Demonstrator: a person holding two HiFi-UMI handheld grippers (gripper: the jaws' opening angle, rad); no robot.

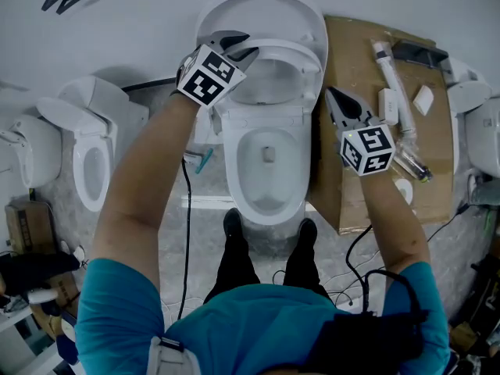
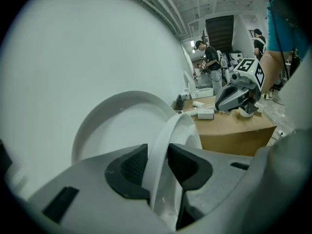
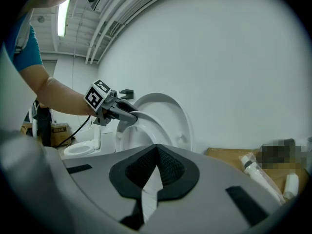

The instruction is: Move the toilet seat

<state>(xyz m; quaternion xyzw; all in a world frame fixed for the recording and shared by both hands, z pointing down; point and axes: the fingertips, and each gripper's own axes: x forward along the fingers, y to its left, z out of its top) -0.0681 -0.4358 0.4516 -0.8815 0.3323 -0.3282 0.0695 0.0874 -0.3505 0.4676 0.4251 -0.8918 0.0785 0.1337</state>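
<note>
Above the toilet bowl (image 1: 266, 198), my left gripper (image 1: 239, 48) is clenched on the rim of the toilet seat (image 1: 303, 55). The seat stands tilted partway up, in front of the raised lid (image 1: 262, 5). My right gripper (image 1: 333, 100) hangs over the cardboard (image 1: 355, 57) beside the toilet, its jaws pressed together with nothing between them.

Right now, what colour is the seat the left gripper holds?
The seat is white, clearest in the left gripper view.
</note>
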